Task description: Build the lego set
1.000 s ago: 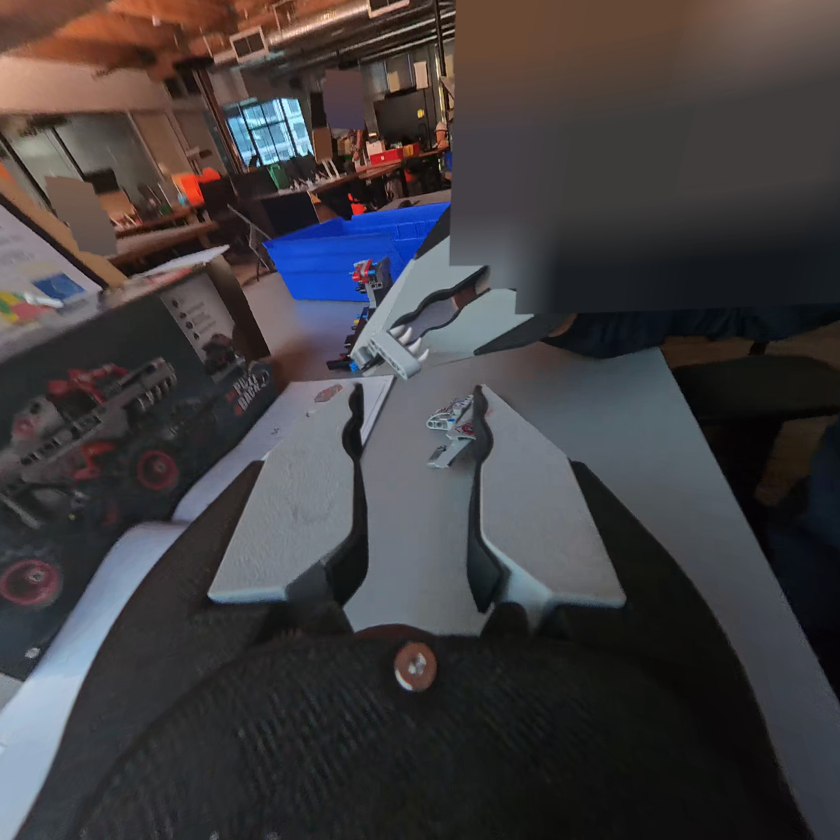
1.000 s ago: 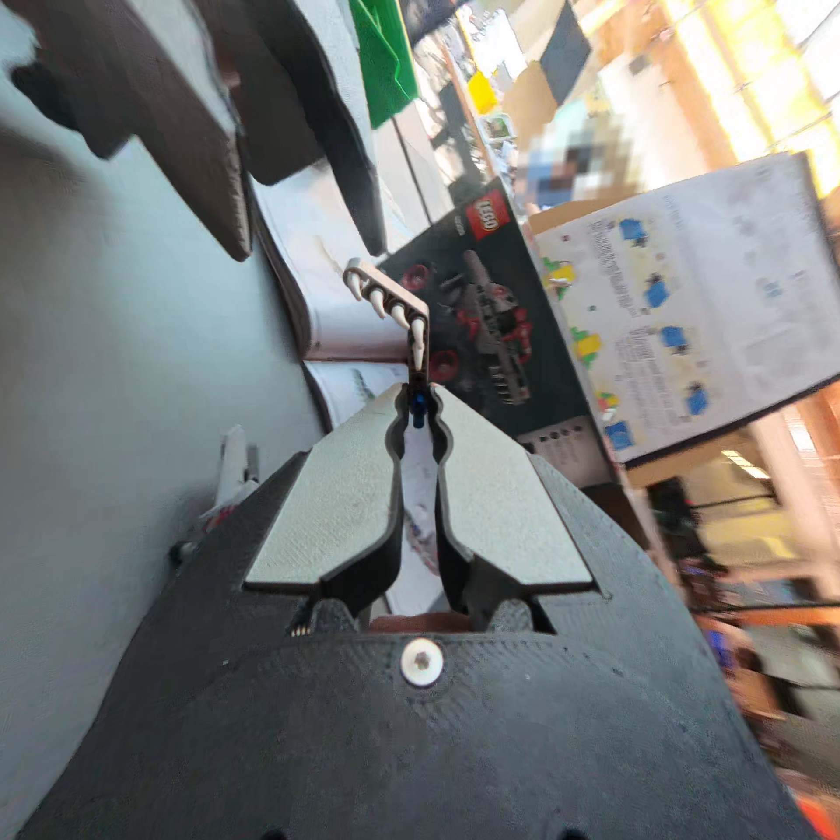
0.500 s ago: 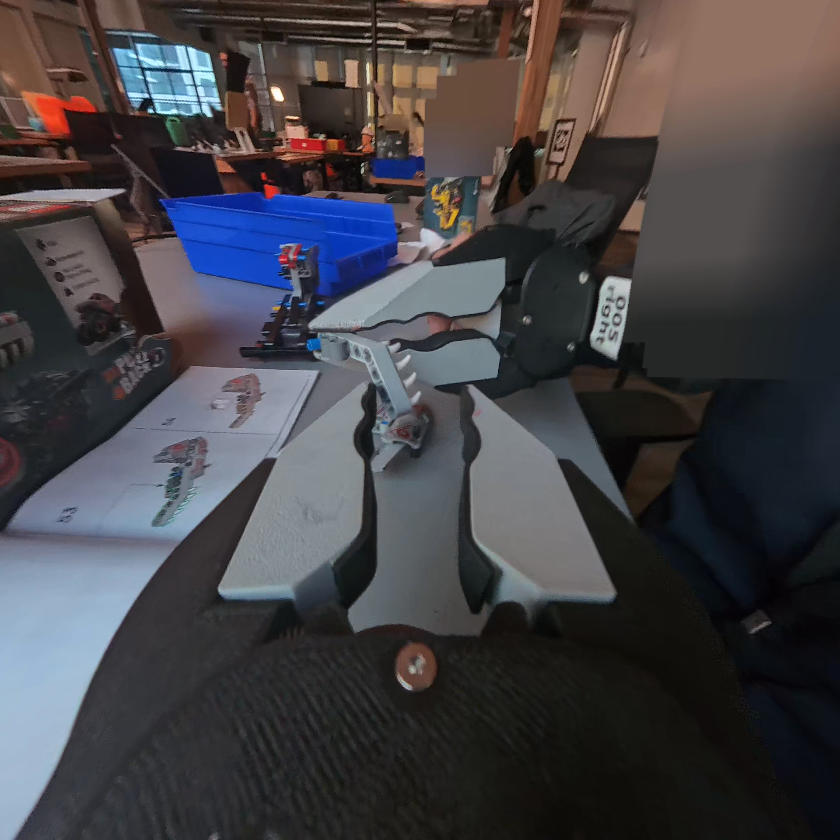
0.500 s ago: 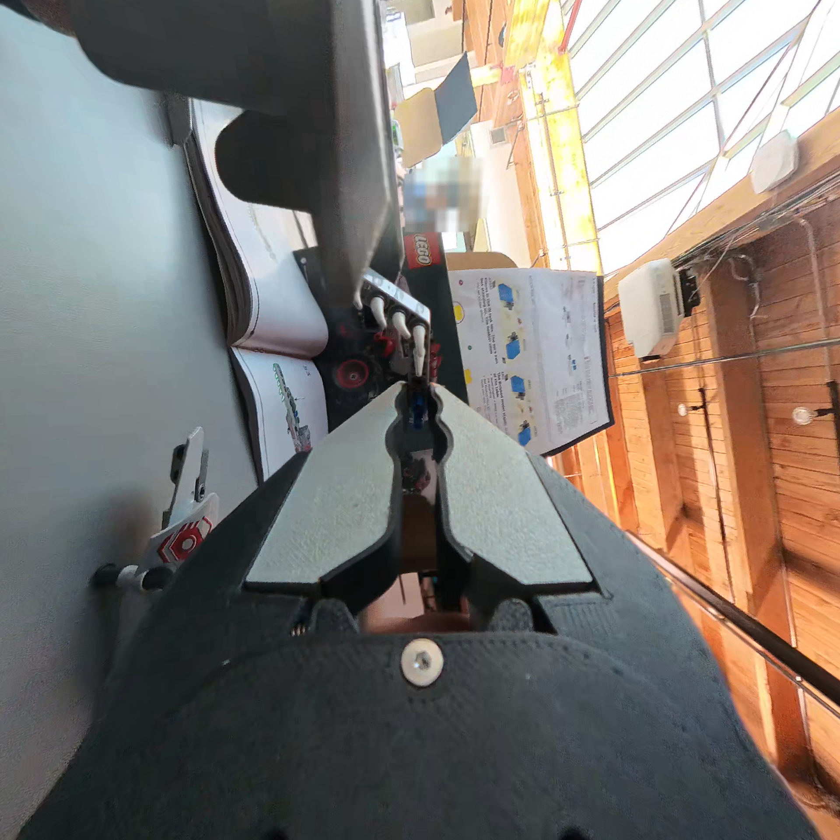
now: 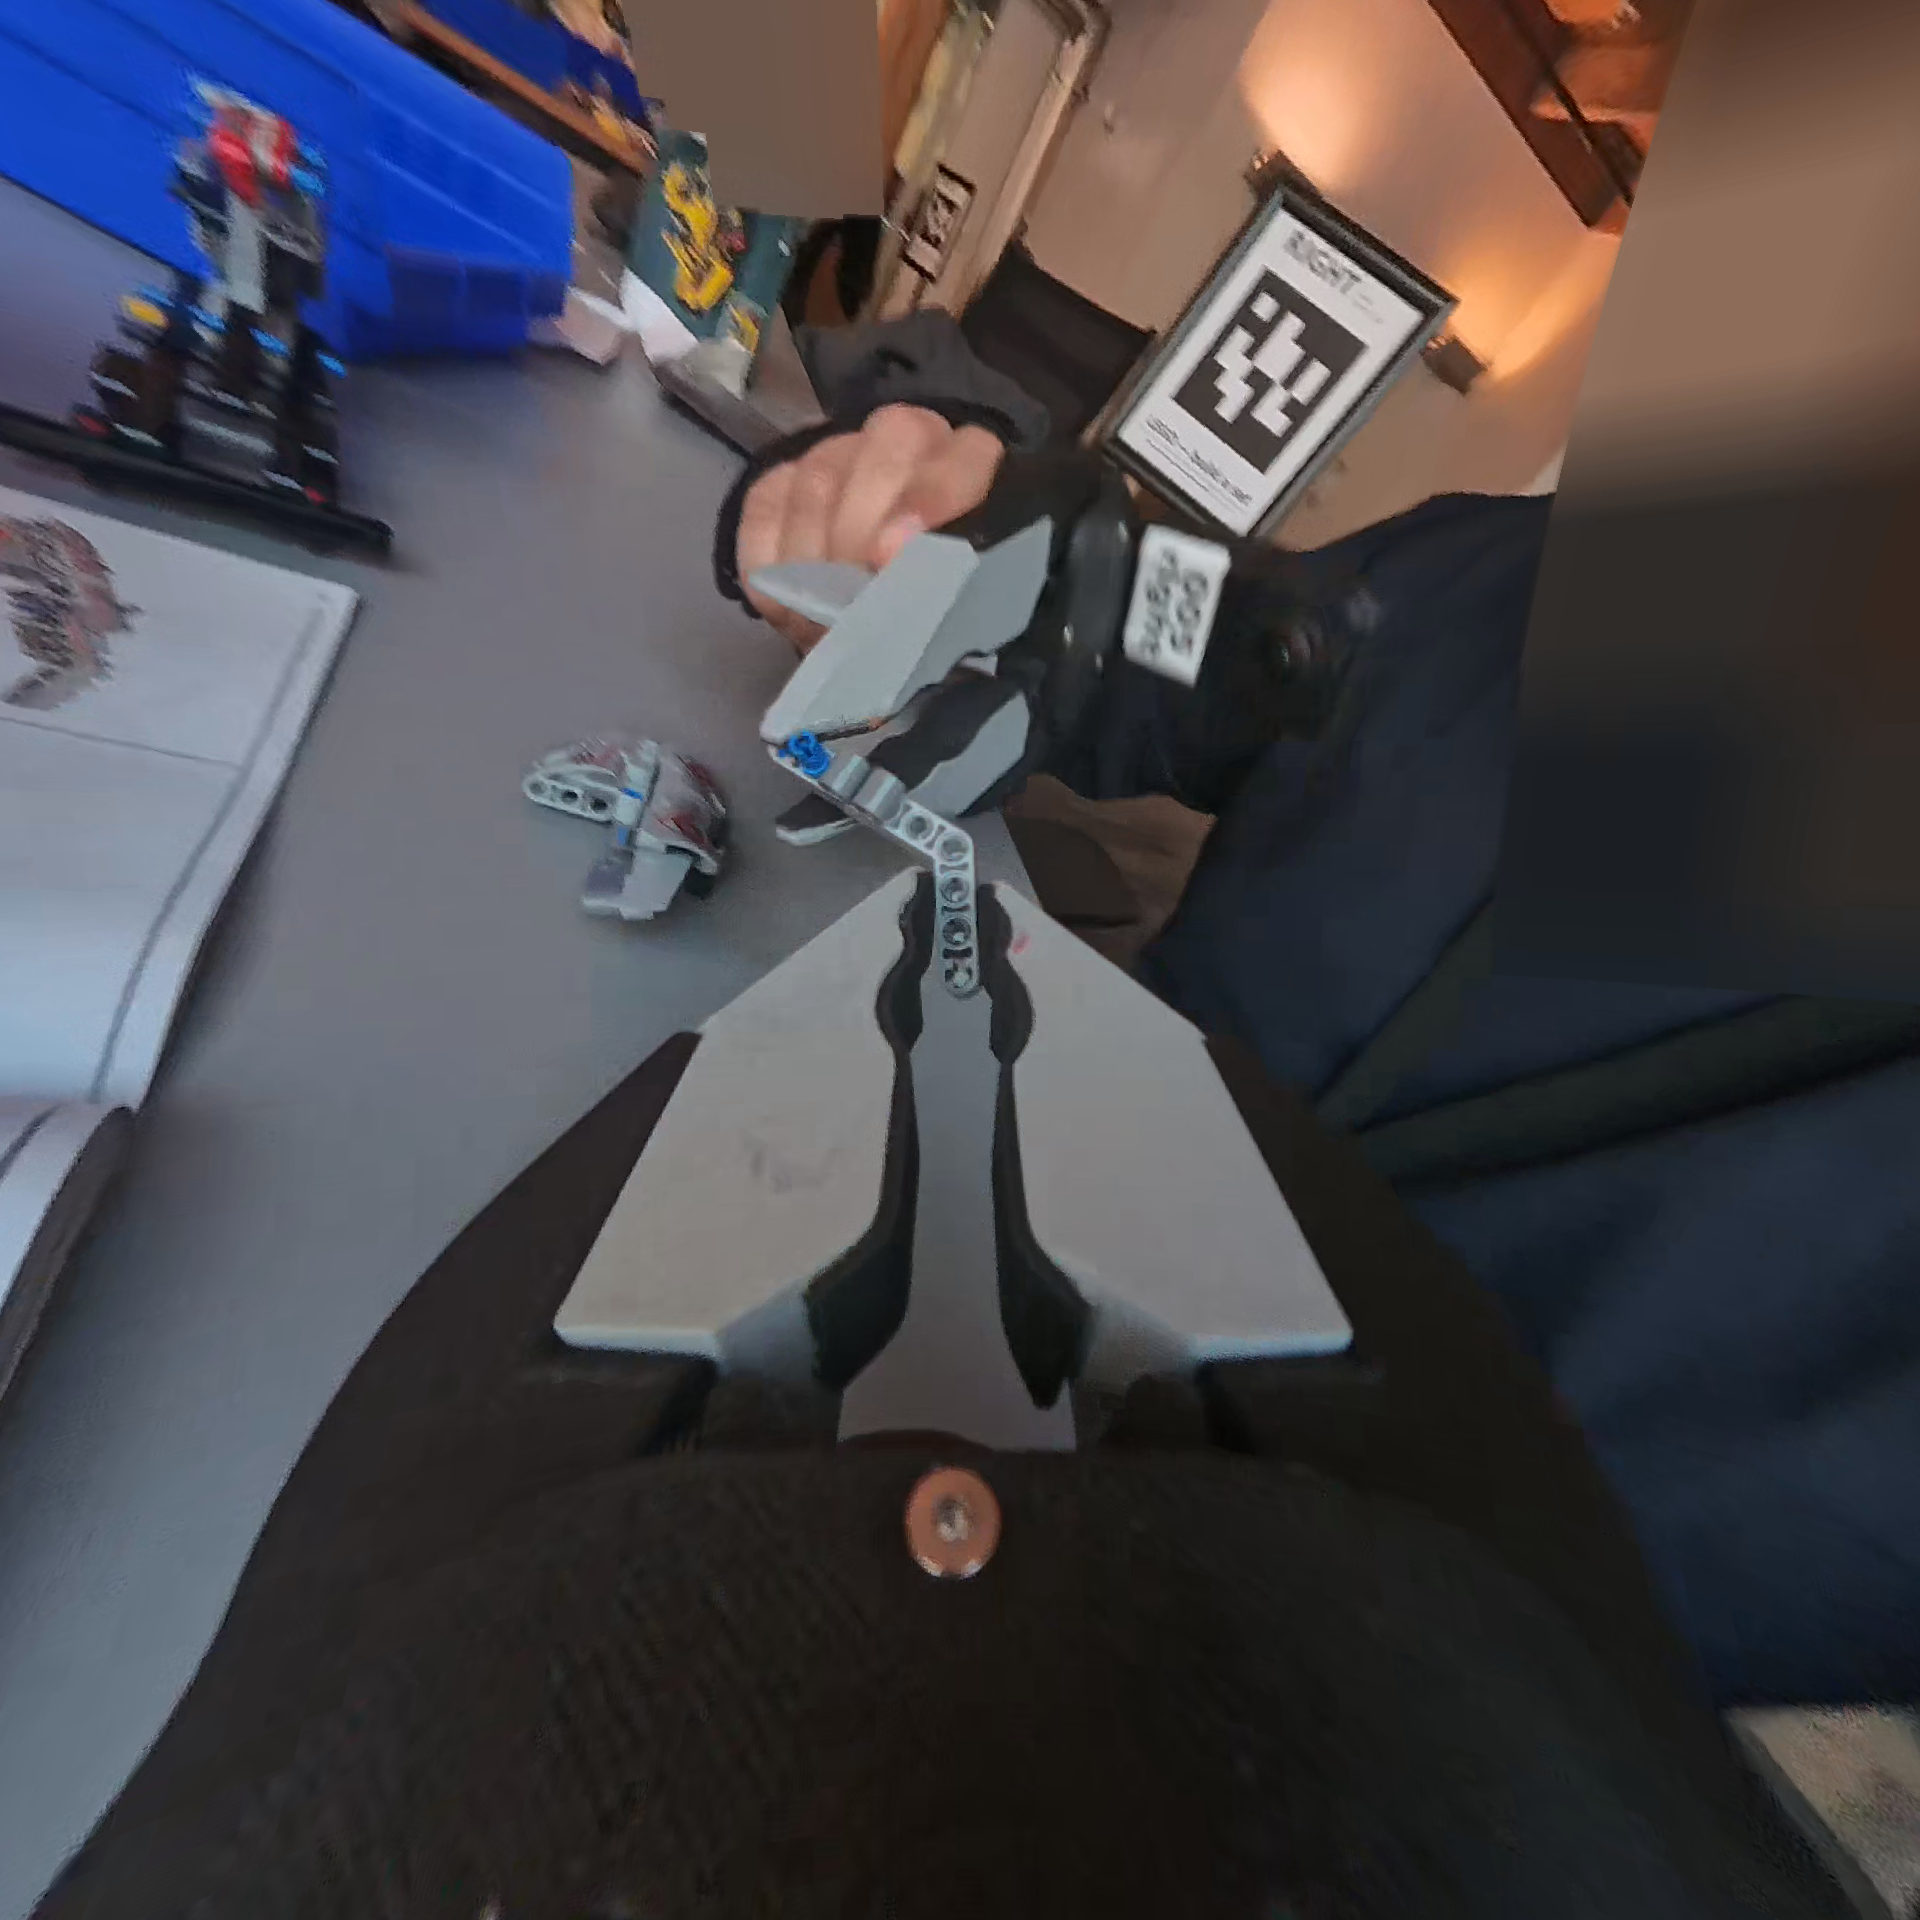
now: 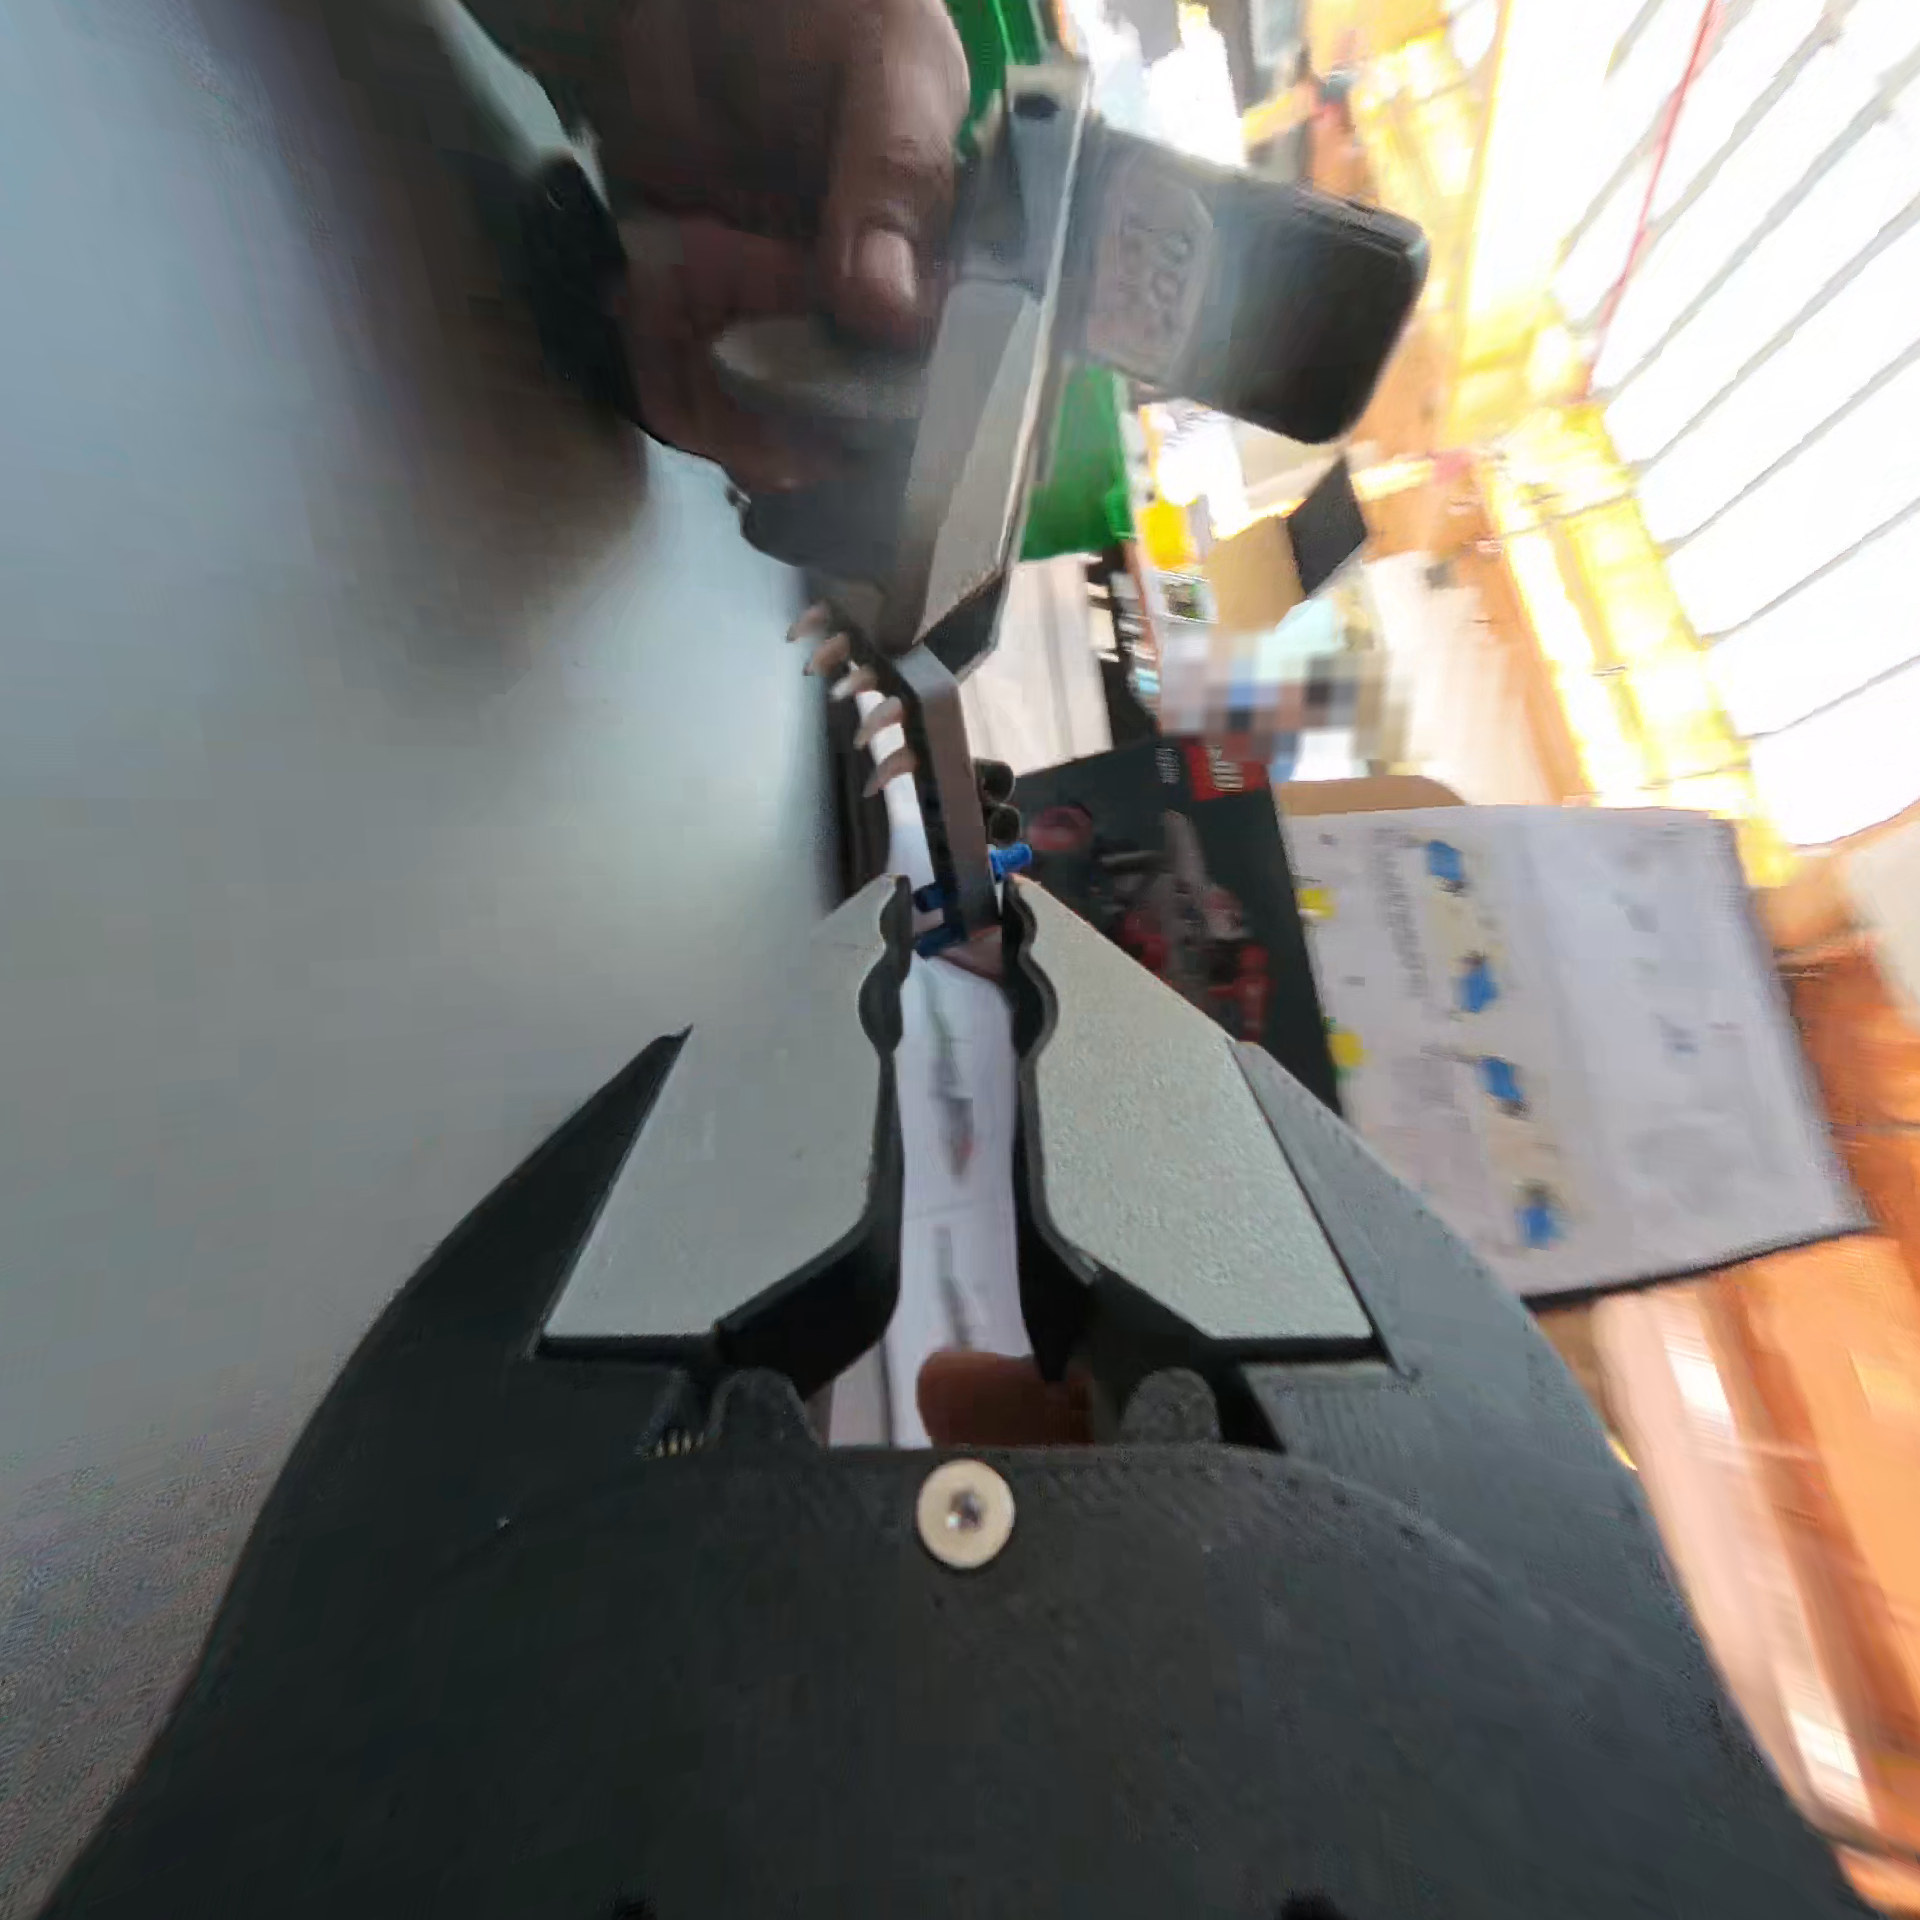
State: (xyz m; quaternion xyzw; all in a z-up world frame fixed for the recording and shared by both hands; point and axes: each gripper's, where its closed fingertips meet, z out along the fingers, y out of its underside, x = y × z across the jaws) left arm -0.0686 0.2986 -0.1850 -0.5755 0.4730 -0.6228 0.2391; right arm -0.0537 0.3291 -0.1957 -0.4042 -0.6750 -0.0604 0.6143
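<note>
The left claw has its two grey fingers drawn close around the free end of a bent light-grey perforated lego beam; whether the pads actually press the beam cannot be told. The right claw is clamped on the other end of that beam, at the blue pins pushed through it, and pale pointed teeth stick out along the beam's side. The beam hangs in the air between the two claws, above the near edge of the grey table.

A small grey and red lego sub-assembly lies on the table just beside the claws. An open white instruction booklet lies toward the table's left edge. A dark lego chassis with red and blue parts stands farther back, in front of a blue plastic bin. A black lego box with a red truck picture shows beyond the right claw.
</note>
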